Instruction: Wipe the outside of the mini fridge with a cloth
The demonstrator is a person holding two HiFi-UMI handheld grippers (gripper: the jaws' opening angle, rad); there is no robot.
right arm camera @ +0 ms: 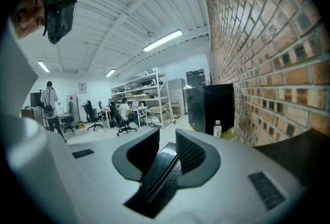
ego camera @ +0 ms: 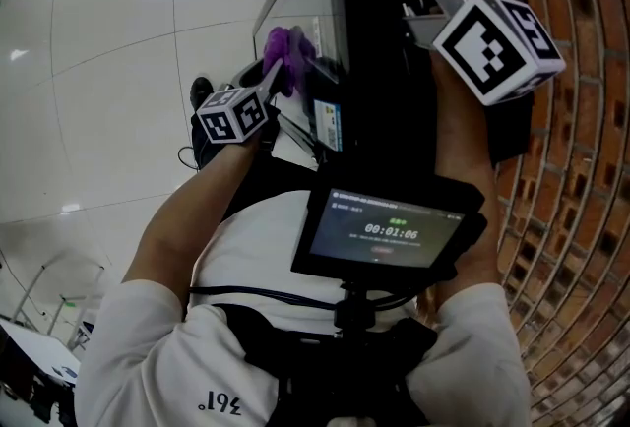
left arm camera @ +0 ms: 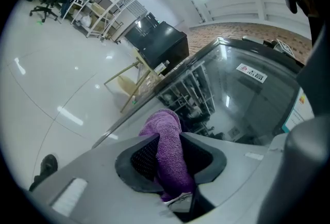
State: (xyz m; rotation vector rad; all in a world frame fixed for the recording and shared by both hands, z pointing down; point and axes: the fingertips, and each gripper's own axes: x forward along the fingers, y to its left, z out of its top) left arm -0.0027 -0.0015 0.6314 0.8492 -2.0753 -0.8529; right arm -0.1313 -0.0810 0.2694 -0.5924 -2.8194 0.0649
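Left gripper (left arm camera: 169, 139) clamps cloth (left arm camera: 166, 121) at mini fridge (left arm camera: 242, 107) edge (open floor (left arm camera: 46, 94) beside)

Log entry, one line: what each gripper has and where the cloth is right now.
left gripper: shut on purple cloth | cloth: at glass door of mini fridge | right gripper: shut on black panel edge

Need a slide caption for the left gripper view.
Left gripper holding a purple cloth up to the glass-fronted mini fridge.
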